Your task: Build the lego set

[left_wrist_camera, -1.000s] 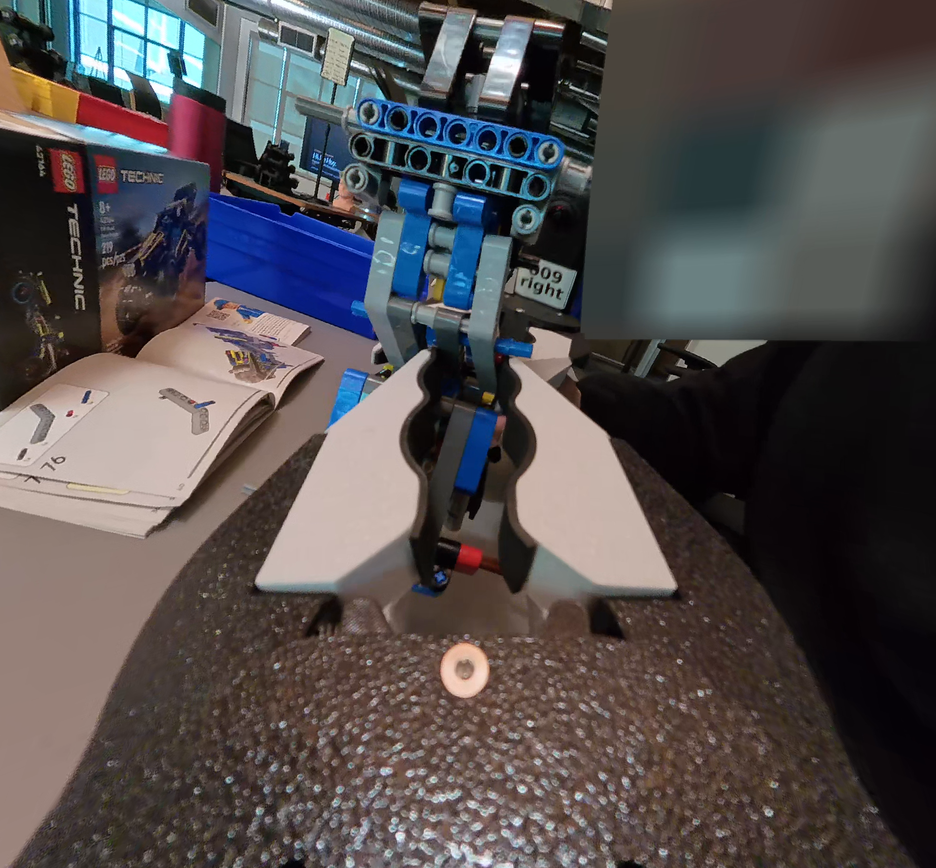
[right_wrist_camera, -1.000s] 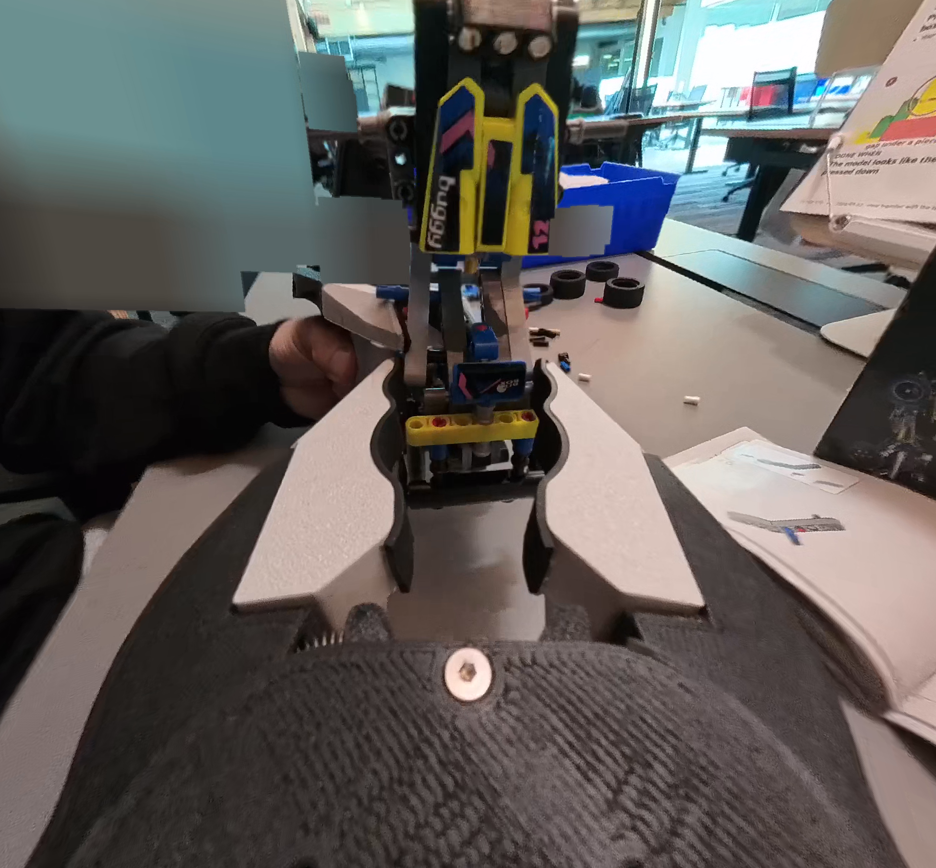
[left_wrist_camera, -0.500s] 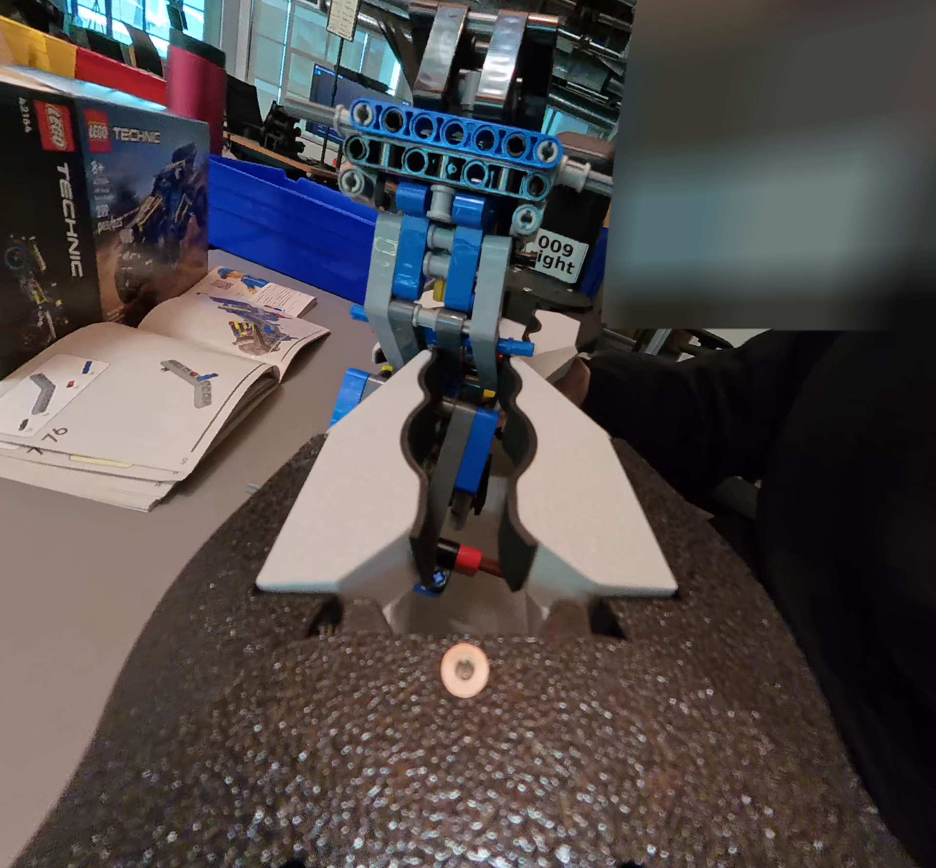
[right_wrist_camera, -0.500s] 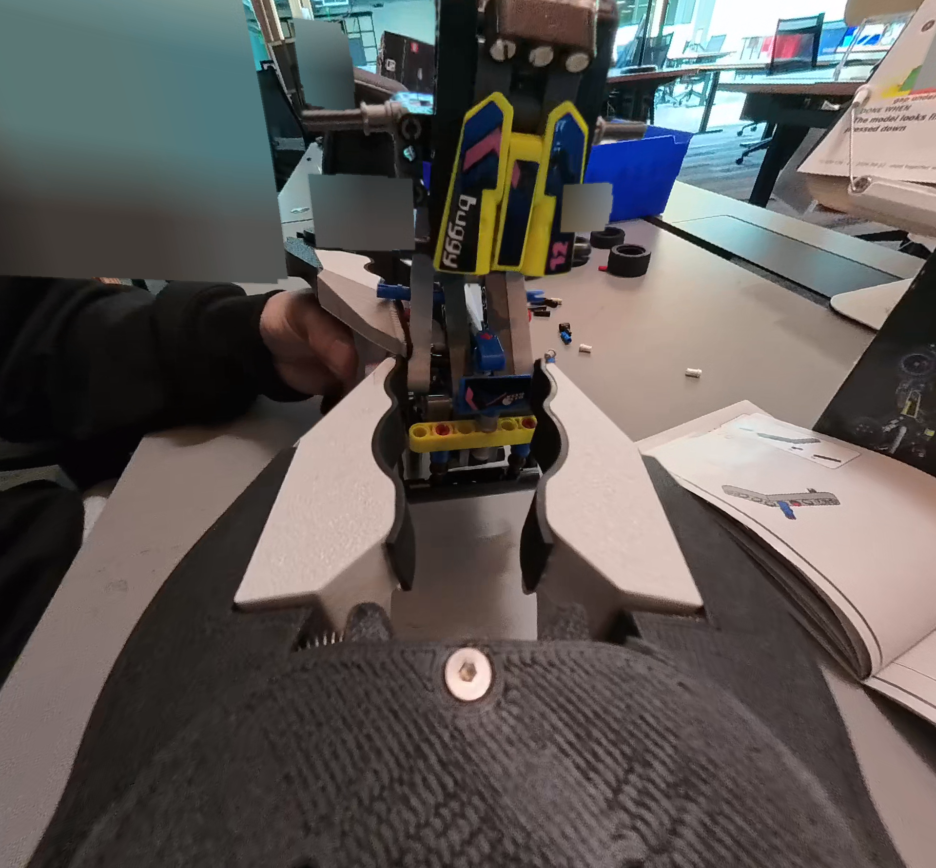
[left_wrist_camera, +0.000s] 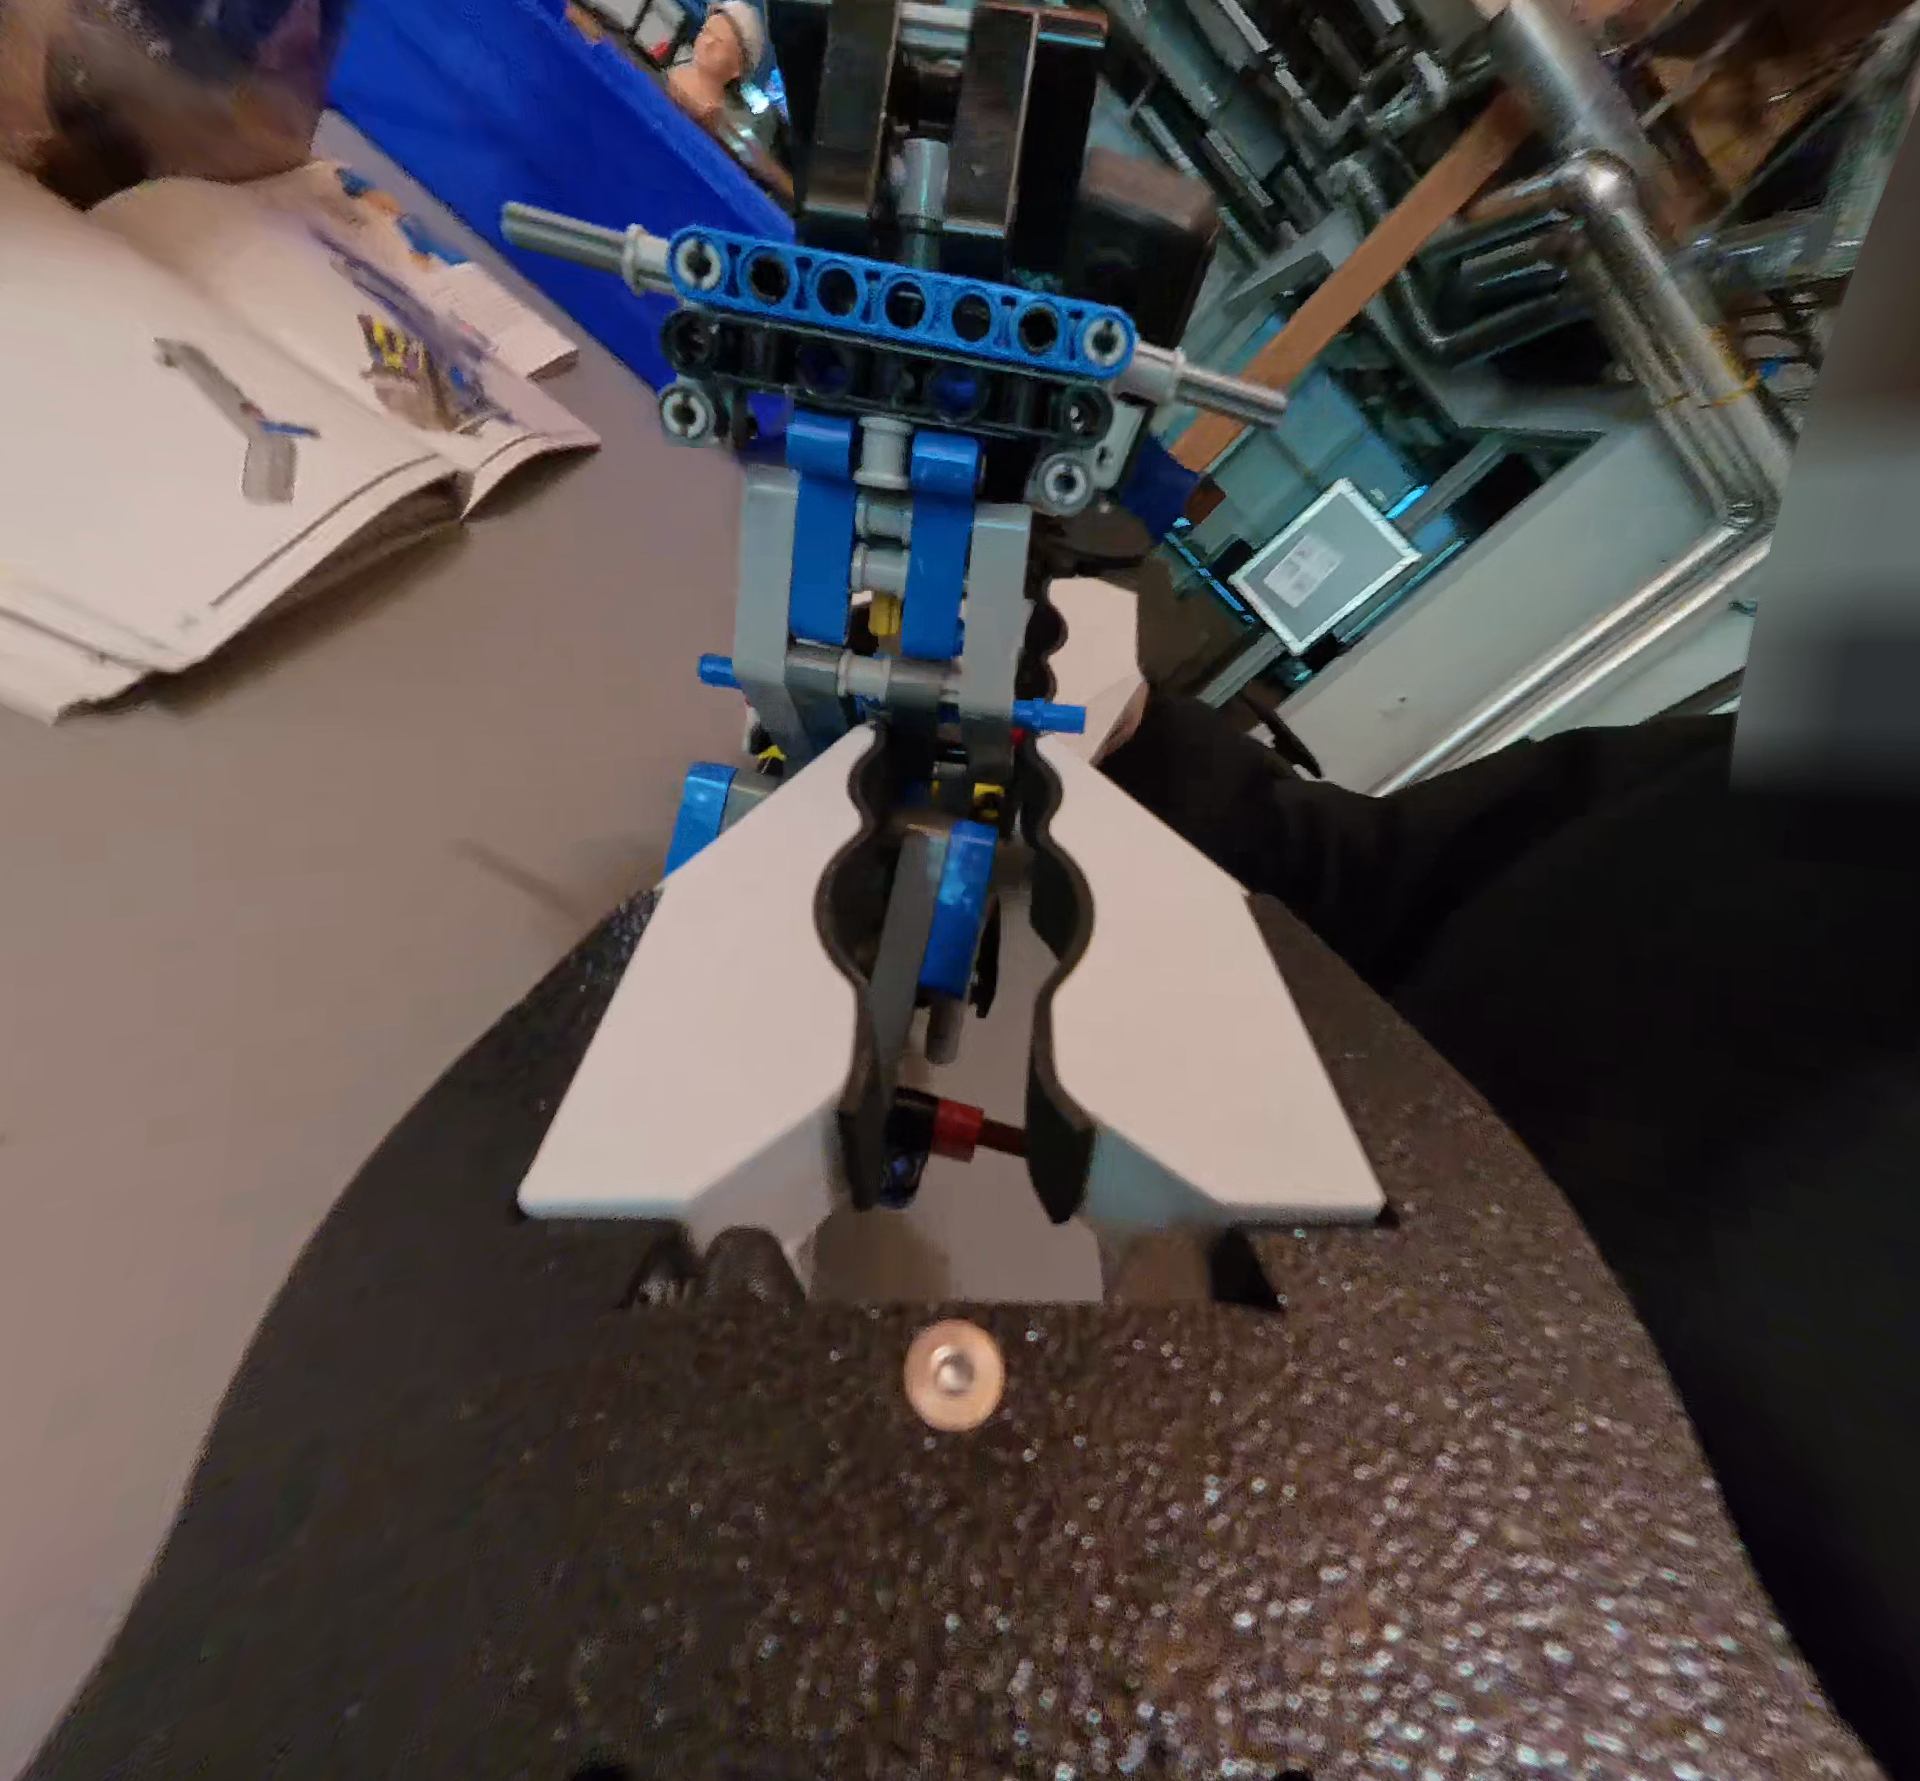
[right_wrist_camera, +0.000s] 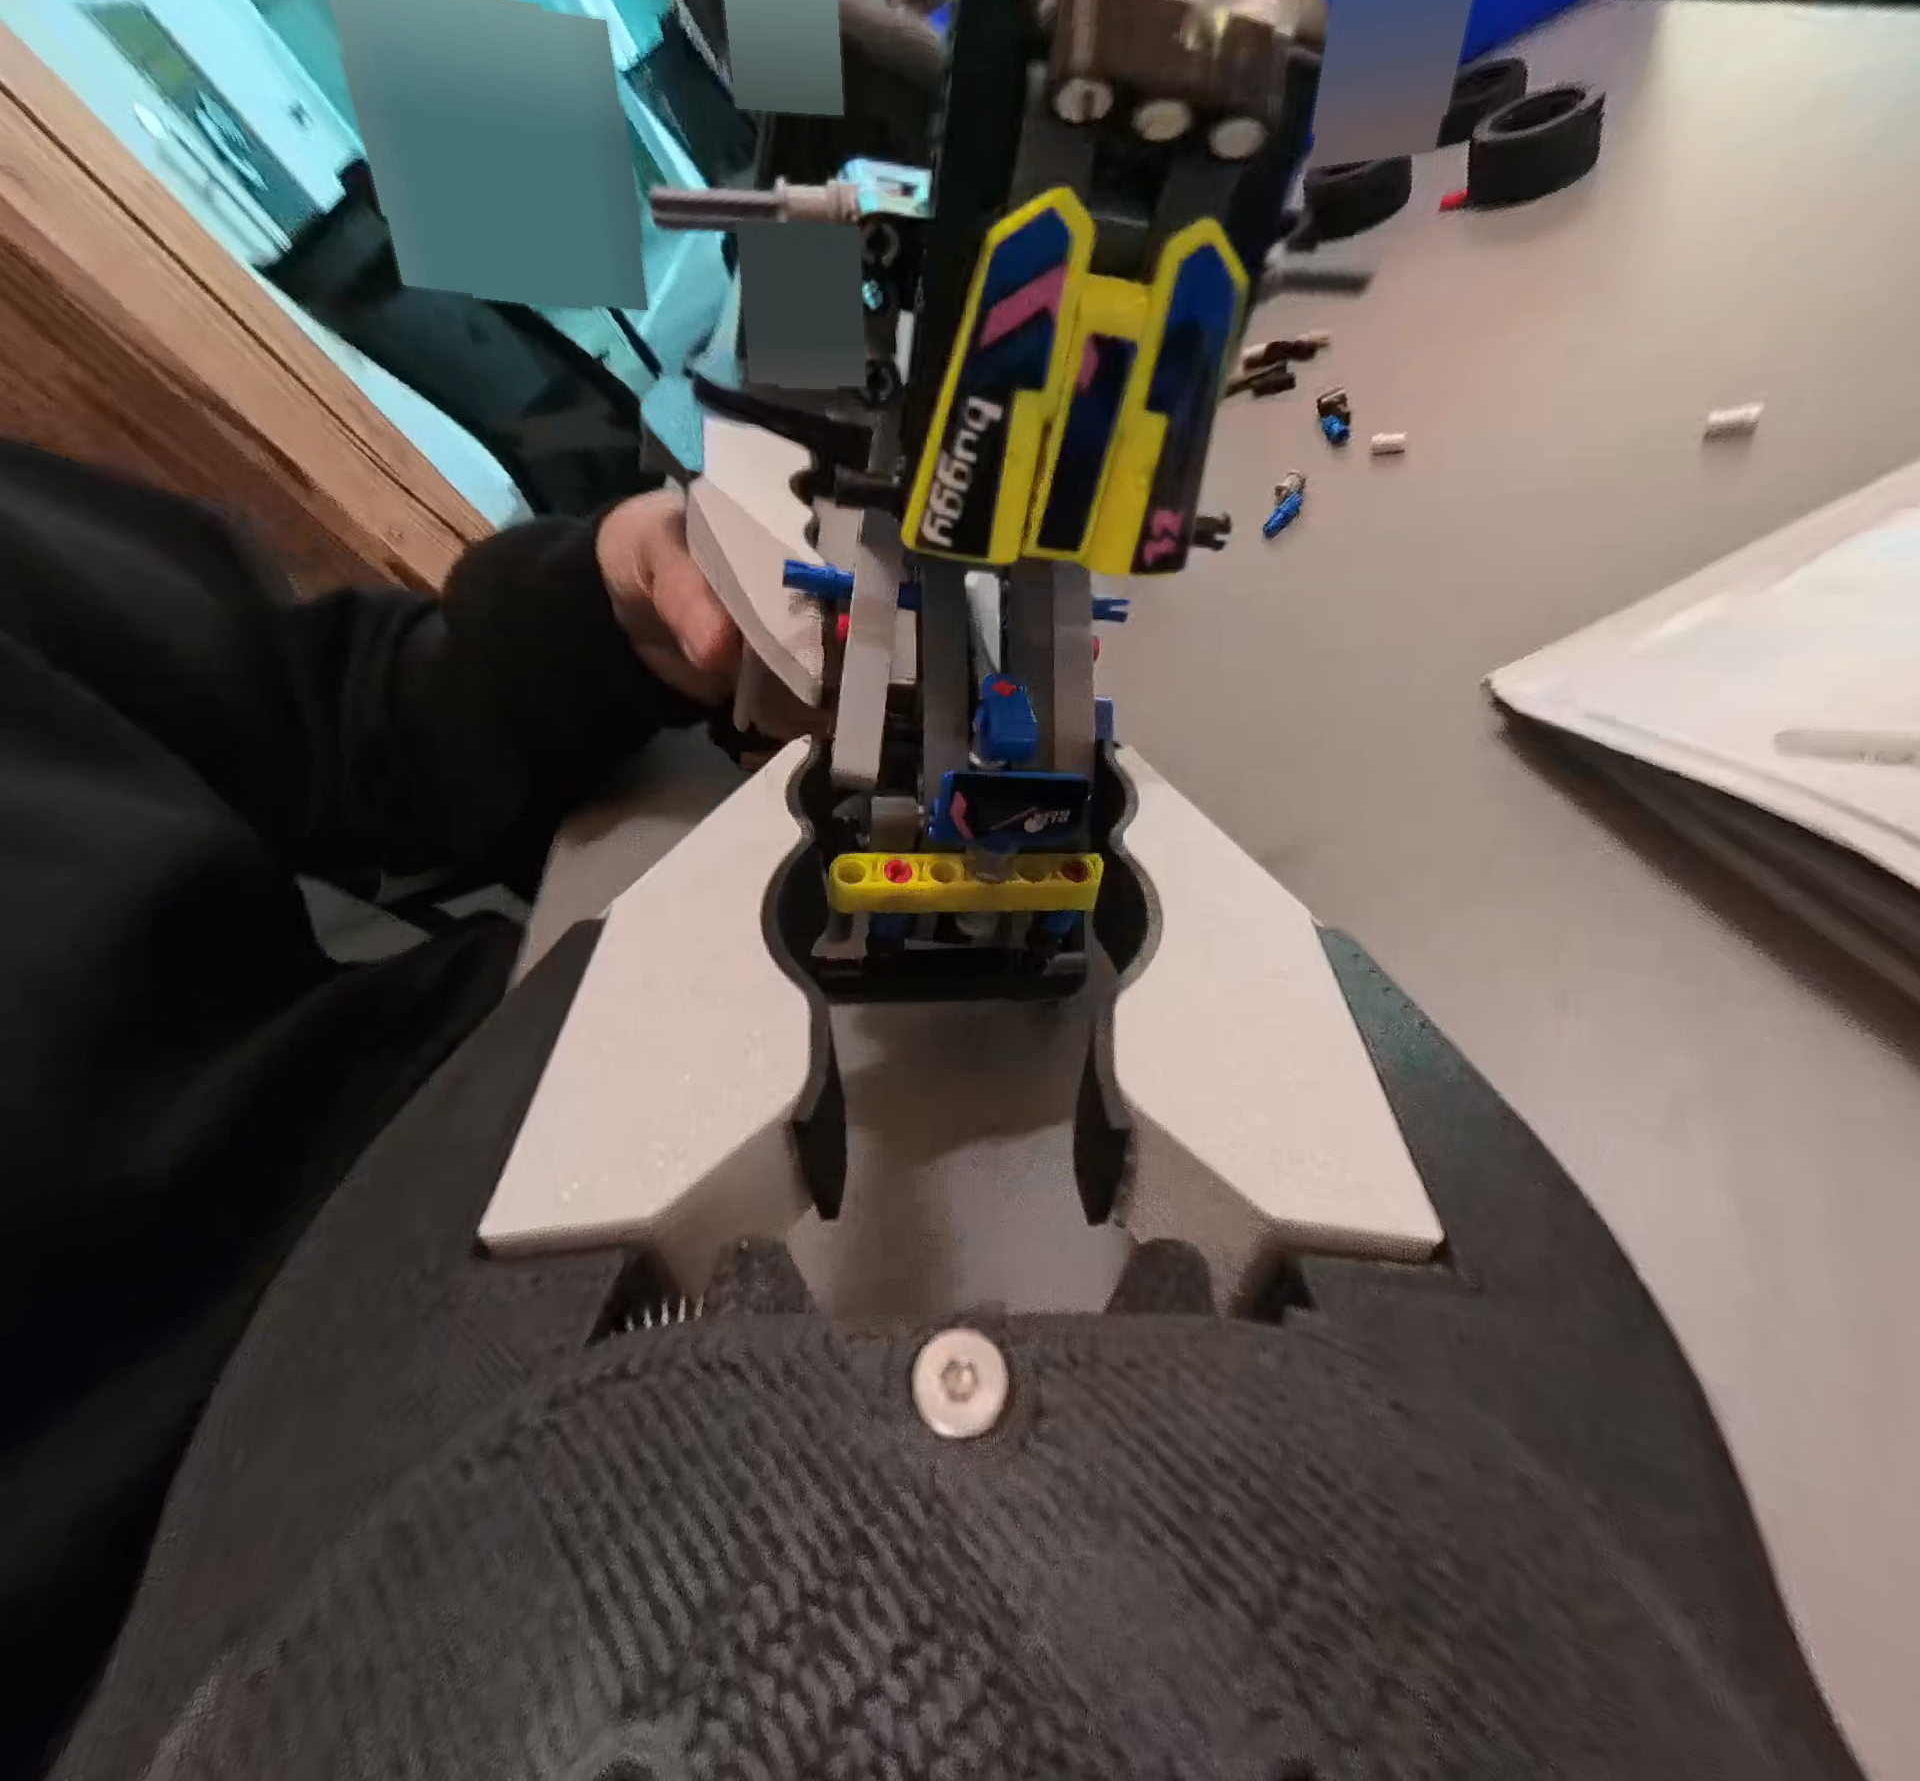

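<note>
A half-built toy buggy of blue, grey, black and yellow bricks [left_wrist_camera: 894,484] is held up in the air between both grippers. My left gripper [left_wrist_camera: 951,775] is shut on its narrow grey and blue frame, below a blue holed beam [left_wrist_camera: 899,303]. My right gripper [right_wrist_camera: 961,796] is shut on the other end, with the pads against a yellow holed beam [right_wrist_camera: 964,882]; yellow and blue panels [right_wrist_camera: 1081,381] rise above. The left gripper's finger [right_wrist_camera: 753,588] and a hand [right_wrist_camera: 665,578] show at the buggy's left side in the right wrist view.
An open instruction booklet [left_wrist_camera: 239,443] lies on the grey table [left_wrist_camera: 343,796] with a blue bin [left_wrist_camera: 499,90] behind. Black tyres [right_wrist_camera: 1538,136] and small loose pins [right_wrist_camera: 1309,443] lie on the table; a stack of paper [right_wrist_camera: 1766,671] sits at the right. Only a small space, under 4 cm, lies between the two pairs of fingers.
Both grippers have tilted together with the buggy, so the room now appears slanted and blurred. Neither grip has changed.
</note>
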